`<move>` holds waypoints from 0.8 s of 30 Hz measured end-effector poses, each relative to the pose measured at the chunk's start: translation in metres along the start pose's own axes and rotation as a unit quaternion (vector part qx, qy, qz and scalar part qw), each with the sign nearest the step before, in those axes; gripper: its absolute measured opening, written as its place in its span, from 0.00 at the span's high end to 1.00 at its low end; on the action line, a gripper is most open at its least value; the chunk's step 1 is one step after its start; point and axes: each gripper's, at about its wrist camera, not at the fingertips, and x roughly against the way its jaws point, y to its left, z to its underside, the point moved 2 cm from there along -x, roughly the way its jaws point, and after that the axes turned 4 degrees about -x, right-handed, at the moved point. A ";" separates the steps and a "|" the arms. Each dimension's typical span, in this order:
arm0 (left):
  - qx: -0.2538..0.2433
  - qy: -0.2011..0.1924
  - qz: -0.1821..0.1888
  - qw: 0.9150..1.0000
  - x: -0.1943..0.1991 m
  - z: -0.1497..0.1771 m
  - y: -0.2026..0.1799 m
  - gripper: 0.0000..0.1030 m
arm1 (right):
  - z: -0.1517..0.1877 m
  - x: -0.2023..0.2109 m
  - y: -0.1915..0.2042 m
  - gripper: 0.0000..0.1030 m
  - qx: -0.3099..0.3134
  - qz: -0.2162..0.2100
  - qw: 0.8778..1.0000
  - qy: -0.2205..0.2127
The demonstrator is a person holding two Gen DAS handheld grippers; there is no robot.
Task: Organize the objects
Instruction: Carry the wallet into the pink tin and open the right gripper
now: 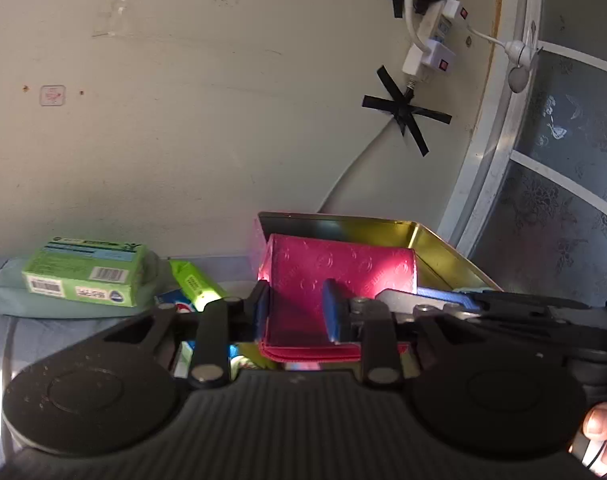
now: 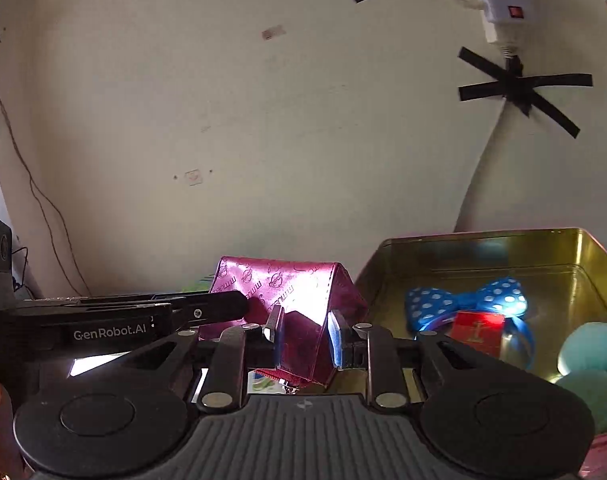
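A shiny pink embossed wallet (image 1: 335, 280) is held in the air by both grippers, just left of an open gold tin (image 1: 431, 248). My left gripper (image 1: 295, 312) is shut on one side of the wallet. My right gripper (image 2: 305, 336) is shut on the wallet (image 2: 303, 300) from the other side, and its body shows in the left wrist view (image 1: 503, 304). The tin (image 2: 583, 256) holds a blue polka-dot bow headband (image 2: 467, 300), a small red box (image 2: 479, 330) and a teal plush item (image 2: 591, 368).
On the blue cloth to the left lie a green box (image 1: 83, 276) atop a pale teal pouch (image 1: 7, 292), a bright green tube (image 1: 195, 284) and a blue packet (image 1: 175, 300). A wall with a taped power strip (image 1: 431, 40) stands close behind.
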 end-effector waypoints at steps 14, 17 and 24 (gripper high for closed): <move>-0.045 0.079 -0.018 0.996 -0.090 0.011 -0.070 0.70 | 0.009 0.008 -0.100 0.70 -0.035 0.108 0.993 -0.008; -0.056 0.082 -0.039 0.994 -0.078 0.016 -0.069 0.70 | 0.013 0.013 -0.097 0.70 -0.026 0.117 0.993 -0.011; -0.061 0.052 -0.068 0.994 -0.031 0.021 -0.063 0.69 | 0.012 0.026 -0.065 0.70 -0.001 0.115 0.993 -0.008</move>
